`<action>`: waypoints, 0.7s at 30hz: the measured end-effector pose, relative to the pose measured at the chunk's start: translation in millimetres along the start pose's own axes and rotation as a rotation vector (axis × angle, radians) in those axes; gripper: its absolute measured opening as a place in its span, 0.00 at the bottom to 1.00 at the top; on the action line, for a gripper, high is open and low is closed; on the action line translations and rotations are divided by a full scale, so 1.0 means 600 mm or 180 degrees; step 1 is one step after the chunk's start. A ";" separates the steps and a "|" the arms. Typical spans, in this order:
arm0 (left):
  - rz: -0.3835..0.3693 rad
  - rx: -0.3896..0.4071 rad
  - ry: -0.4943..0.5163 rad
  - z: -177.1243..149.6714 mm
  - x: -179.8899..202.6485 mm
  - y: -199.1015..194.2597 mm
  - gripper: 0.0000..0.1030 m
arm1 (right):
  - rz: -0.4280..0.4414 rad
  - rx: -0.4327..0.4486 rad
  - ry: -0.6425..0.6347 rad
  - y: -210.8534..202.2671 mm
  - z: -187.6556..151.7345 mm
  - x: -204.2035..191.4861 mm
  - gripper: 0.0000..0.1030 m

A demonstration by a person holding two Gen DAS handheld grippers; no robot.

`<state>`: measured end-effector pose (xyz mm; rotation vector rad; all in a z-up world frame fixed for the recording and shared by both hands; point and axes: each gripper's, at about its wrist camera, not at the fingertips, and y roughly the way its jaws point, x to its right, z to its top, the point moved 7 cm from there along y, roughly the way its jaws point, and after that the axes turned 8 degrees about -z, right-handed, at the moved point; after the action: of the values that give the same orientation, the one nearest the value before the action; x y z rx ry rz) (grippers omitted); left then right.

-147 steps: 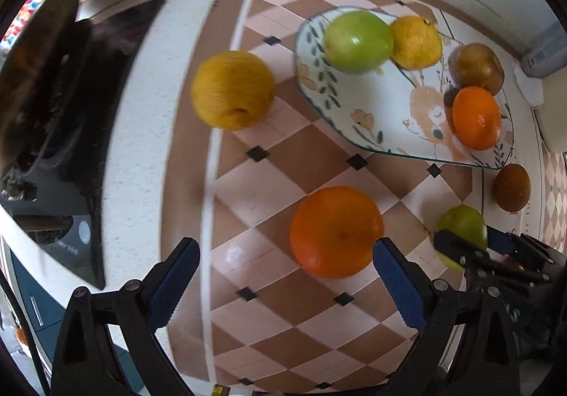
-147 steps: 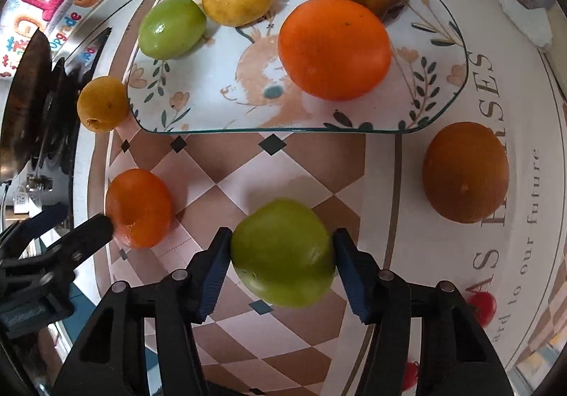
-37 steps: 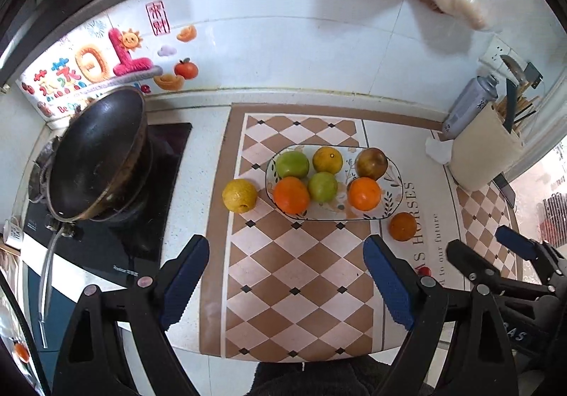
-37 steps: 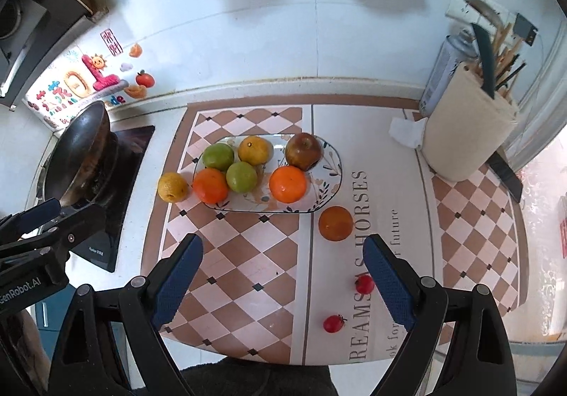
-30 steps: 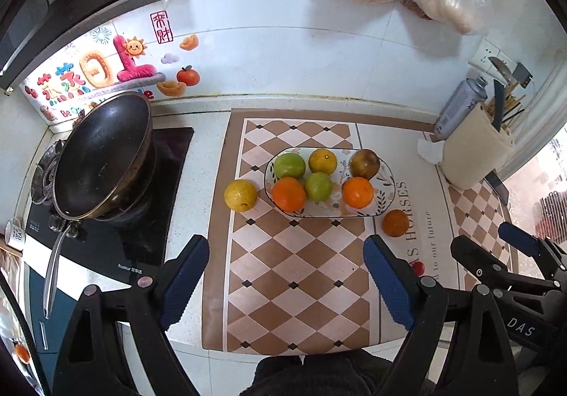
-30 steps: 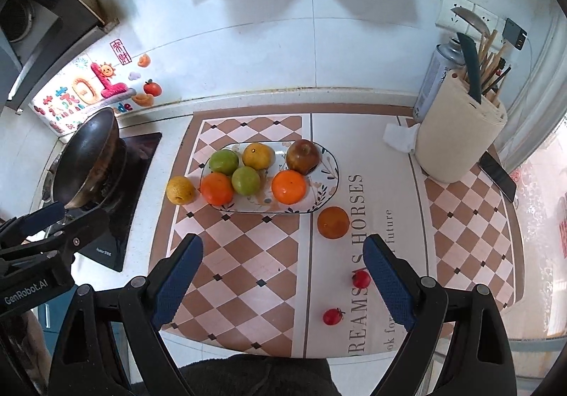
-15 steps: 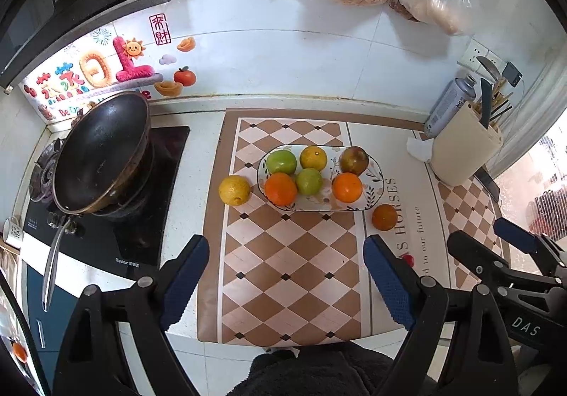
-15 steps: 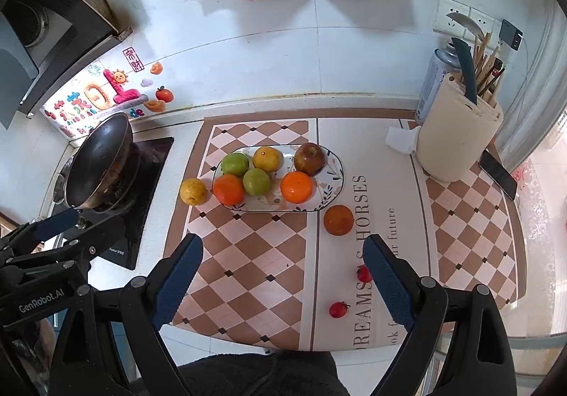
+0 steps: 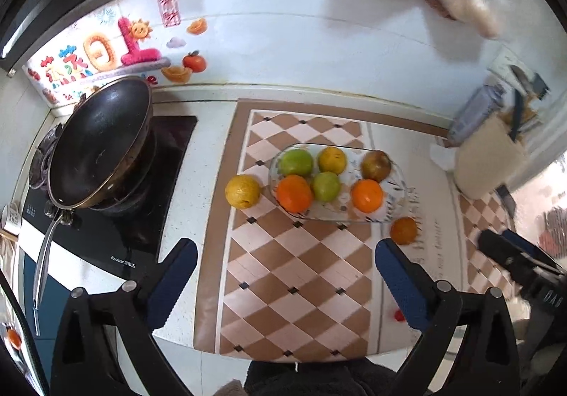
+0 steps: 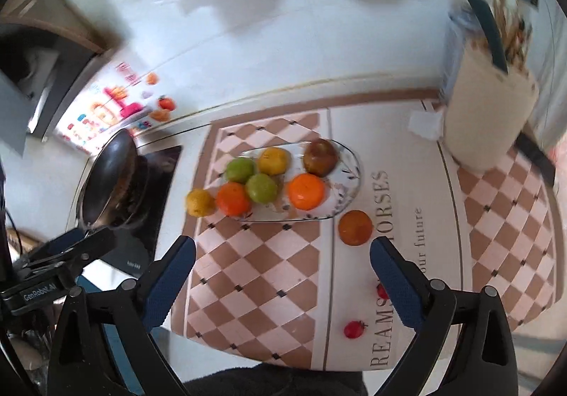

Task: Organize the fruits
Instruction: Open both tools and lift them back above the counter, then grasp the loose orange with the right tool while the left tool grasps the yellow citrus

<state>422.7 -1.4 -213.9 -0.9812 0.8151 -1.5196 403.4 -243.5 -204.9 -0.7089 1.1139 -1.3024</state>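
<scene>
A glass plate (image 9: pixel 397 215) (image 10: pixel 351 190) on the checkered mat holds several fruits: two green apples, two oranges, a yellow citrus and a dark red apple. A yellow fruit (image 9: pixel 243 191) (image 10: pixel 199 202) lies on the mat left of the plate. A dark orange fruit (image 9: pixel 404 230) (image 10: pixel 355 227) lies by its right front. My left gripper (image 9: pixel 285 277) and right gripper (image 10: pixel 282 275) are open and empty, held high above the counter's front edge, well back from the plate.
A black wok (image 9: pixel 99 144) sits on the cooktop at left. A beige utensil holder (image 10: pixel 485 112) with a knife and a grey can stand at back right. Small red tomatoes (image 10: pixel 353 329) lie near the mat's front edge. The views are blurred.
Both grippers, earlier close to the fruits, rose and pulled back, and over the last half second have tilted and come a little nearer. The green apple and the orange now lie on the plate.
</scene>
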 end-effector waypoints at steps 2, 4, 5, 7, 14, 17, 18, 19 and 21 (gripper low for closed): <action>0.0088 -0.0078 -0.0076 0.007 -0.022 0.032 1.00 | -0.0005 -0.0071 0.0144 0.036 0.010 0.038 0.98; 0.0203 -0.0144 -0.0149 0.012 -0.045 0.063 1.00 | -0.0037 -0.0219 0.0316 0.083 0.016 0.081 0.98; 0.0246 -0.0197 -0.0191 0.014 -0.058 0.082 1.00 | -0.0039 -0.0273 0.0368 0.105 0.017 0.097 0.98; 0.0334 -0.0285 -0.0277 0.016 -0.082 0.115 1.00 | -0.0147 -0.0424 0.0429 0.158 0.016 0.129 0.98; 0.0401 -0.0775 -0.0581 0.005 -0.145 0.239 1.00 | -0.0113 -0.0778 0.0458 0.308 -0.006 0.151 0.66; 0.0405 -0.0917 -0.0745 0.011 -0.169 0.281 1.00 | -0.0117 -0.0835 0.0387 0.339 -0.017 0.141 0.64; 0.0391 -0.0953 -0.0809 0.015 -0.176 0.293 1.00 | -0.0110 -0.0866 0.0390 0.346 -0.020 0.137 0.65; 0.0383 -0.0992 -0.0886 0.018 -0.184 0.305 1.00 | -0.0142 -0.0930 0.0380 0.358 -0.025 0.137 0.65; 0.0306 -0.1076 -0.1032 0.023 -0.194 0.327 1.00 | -0.0181 -0.1008 0.0393 0.373 -0.031 0.140 0.65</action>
<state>523.9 81.4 -401.4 -1.3750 0.8845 -1.1203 463.7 -280.8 -433.9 -0.9075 1.4286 -1.2435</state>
